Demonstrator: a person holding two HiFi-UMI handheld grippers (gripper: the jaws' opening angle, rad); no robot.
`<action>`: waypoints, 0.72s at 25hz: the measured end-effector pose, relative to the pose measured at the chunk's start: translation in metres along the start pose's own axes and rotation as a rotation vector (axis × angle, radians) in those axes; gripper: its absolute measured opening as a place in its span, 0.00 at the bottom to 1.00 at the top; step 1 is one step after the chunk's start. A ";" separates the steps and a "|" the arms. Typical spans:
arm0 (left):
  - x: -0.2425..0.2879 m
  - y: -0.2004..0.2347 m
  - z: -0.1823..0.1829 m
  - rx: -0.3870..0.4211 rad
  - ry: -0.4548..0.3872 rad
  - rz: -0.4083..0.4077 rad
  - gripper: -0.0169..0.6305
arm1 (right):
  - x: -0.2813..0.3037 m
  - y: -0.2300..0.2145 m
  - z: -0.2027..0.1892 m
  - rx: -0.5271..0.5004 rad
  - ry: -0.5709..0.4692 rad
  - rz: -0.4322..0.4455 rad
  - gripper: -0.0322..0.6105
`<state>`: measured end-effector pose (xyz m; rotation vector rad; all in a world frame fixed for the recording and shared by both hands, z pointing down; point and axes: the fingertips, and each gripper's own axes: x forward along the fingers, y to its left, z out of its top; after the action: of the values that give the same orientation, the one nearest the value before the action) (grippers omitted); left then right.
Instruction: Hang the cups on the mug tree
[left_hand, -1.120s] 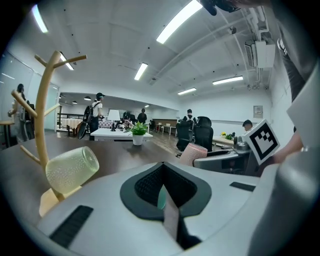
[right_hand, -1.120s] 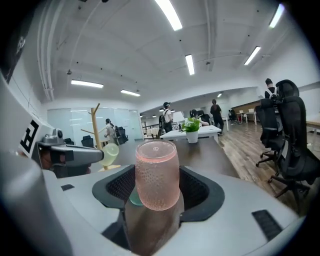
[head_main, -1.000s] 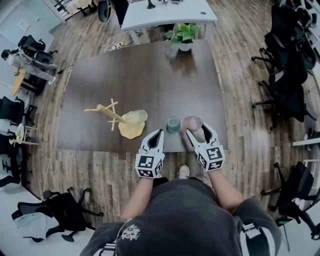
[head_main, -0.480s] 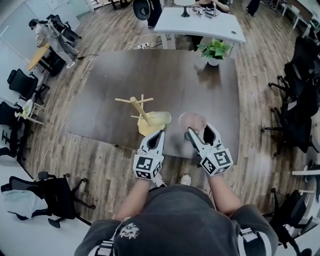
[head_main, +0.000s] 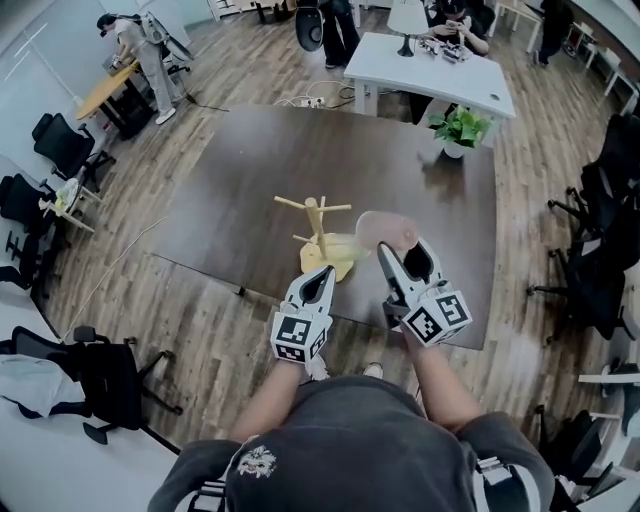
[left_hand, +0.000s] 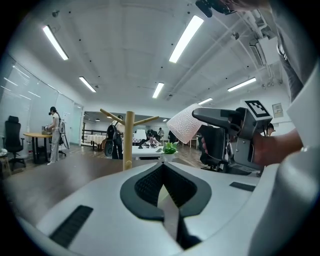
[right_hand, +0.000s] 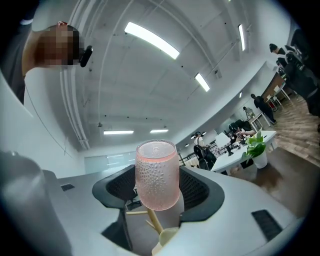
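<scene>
The wooden mug tree (head_main: 318, 222) stands on its yellow base (head_main: 322, 264) near the table's front edge, with a pale yellow cup (head_main: 347, 244) lying against it. My right gripper (head_main: 402, 252) is shut on the pink dimpled cup (head_main: 384, 228), which it holds in the air just right of the tree. In the right gripper view the pink cup (right_hand: 157, 174) stands between the jaws, with the tree (right_hand: 153, 220) below it. My left gripper (head_main: 319, 281) is shut on nothing, just in front of the base. From the left gripper view the tree (left_hand: 129, 141) rises ahead and the pink cup (left_hand: 187, 125) hangs to its right.
The dark brown table (head_main: 250, 160) carries a potted plant (head_main: 458, 130) at its far right corner. A white desk (head_main: 430, 66) with people stands behind it. Black office chairs (head_main: 605, 250) line the right side, and more chairs (head_main: 60, 150) are on the left.
My right gripper has lifted the pink cup off the table and carried it left towards the mug tree. The green cup has dropped out of view. The left gripper stays shut.
</scene>
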<state>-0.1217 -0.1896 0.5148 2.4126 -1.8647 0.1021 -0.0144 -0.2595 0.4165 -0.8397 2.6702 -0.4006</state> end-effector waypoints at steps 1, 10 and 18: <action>-0.002 0.004 -0.001 -0.003 0.001 0.005 0.03 | 0.005 0.003 0.002 0.003 -0.006 0.004 0.50; -0.020 0.029 -0.004 -0.007 -0.004 0.036 0.03 | 0.043 0.012 0.003 0.081 -0.035 0.033 0.50; -0.030 0.046 -0.011 -0.026 -0.001 0.062 0.03 | 0.060 0.017 -0.031 0.205 0.027 0.070 0.50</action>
<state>-0.1737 -0.1712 0.5238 2.3394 -1.9290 0.0798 -0.0816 -0.2763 0.4265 -0.6823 2.6180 -0.6591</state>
